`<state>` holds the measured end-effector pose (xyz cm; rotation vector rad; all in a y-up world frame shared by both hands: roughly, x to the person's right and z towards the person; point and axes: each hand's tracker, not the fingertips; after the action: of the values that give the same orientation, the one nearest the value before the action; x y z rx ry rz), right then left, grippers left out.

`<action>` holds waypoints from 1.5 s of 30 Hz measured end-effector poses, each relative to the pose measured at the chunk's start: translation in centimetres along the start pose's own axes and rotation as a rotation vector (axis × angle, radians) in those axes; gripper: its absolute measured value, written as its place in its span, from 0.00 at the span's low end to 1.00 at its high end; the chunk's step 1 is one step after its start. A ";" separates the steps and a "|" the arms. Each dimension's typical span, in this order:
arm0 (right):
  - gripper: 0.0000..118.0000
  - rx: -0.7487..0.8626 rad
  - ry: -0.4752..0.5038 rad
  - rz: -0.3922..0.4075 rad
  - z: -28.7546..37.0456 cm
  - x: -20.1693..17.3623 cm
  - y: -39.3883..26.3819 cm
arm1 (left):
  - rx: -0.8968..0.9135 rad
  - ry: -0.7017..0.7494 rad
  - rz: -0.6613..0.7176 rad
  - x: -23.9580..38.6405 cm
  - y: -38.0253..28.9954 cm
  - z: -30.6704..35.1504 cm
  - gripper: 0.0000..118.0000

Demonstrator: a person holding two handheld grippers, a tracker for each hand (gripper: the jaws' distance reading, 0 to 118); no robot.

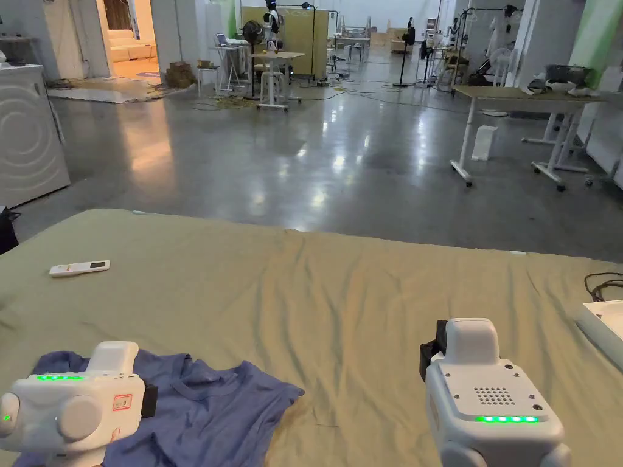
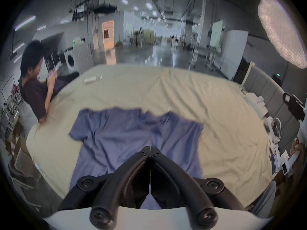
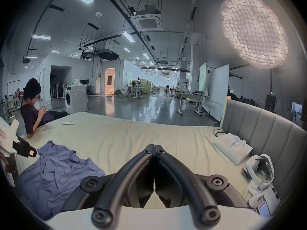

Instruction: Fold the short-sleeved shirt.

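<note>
A blue short-sleeved shirt (image 1: 201, 407) lies spread and a little rumpled on the beige sheet (image 1: 341, 304) at the near left of the bed. In the left gripper view the shirt (image 2: 132, 134) lies flat with its collar end away from me. My left gripper (image 2: 150, 149) hovers over the shirt's near part, jaws pressed together with nothing between them. My right gripper (image 3: 154, 146) is shut too, empty, over bare sheet to the right of the shirt (image 3: 58, 172). Both white gripper bodies show green lights in the head view.
A white remote (image 1: 79, 267) lies on the far left of the sheet. A white box (image 3: 232, 147) and a white headset (image 3: 259, 172) sit by the grey headboard (image 3: 265, 134) on the right. A person (image 3: 33, 107) sits at the bed's far left corner.
</note>
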<state>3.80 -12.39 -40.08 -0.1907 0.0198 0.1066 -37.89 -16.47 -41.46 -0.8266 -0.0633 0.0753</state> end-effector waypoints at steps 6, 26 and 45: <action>0.00 -0.061 0.049 0.015 -1.2 -1.8 -1.6 | -0.157 0.012 0.164 -3.7 -3.3 -2.9 0.50; 0.00 -0.157 0.020 0.081 -1.9 -2.2 -4.7 | -0.336 0.081 -0.001 -3.2 -6.2 -9.5 0.31; 0.00 -0.138 0.001 0.046 -0.8 -1.3 -4.0 | 0.064 -0.105 0.116 -3.8 -1.9 -2.9 0.04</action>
<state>2.90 -16.63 -40.09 -0.3288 0.0174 0.1545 -41.34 -20.22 -42.11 -0.7617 -0.1113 0.2288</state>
